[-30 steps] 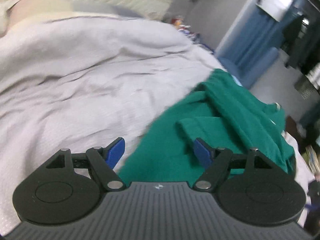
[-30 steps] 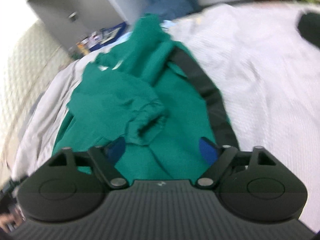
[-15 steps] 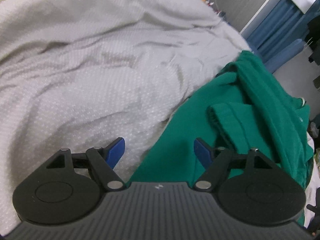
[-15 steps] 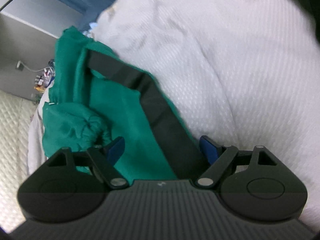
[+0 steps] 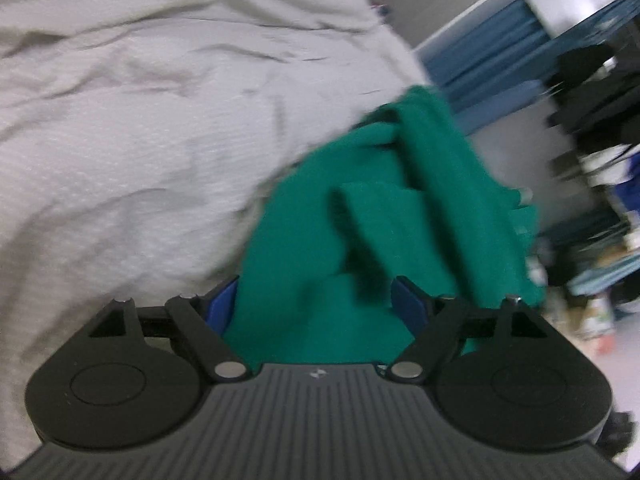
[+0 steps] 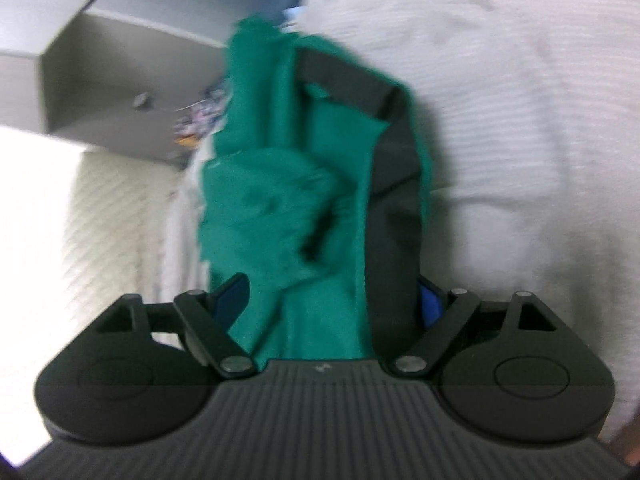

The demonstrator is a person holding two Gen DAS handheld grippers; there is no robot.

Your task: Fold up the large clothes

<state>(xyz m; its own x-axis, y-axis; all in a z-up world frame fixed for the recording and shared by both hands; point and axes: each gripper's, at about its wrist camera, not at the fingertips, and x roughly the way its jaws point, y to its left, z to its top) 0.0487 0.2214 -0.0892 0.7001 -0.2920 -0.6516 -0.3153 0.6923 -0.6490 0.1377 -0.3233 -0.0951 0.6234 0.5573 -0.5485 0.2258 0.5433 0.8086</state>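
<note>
Green garment (image 5: 360,240) nearer, on bedspread (image 5: 120,140)

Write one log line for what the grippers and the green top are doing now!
left gripper: open, over green top | right gripper: open, at its black band | top: crumpled on bed, unfolded

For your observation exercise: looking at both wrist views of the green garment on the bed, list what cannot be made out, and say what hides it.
- Left wrist view: the green garment has its near edge hidden behind the left gripper.
- Right wrist view: the right gripper body covers the garment's near end and black band.
- Both views: motion blur hides whether the pads touch cloth.
- Left wrist view: the shelf clutter is too blurred to identify.
</note>
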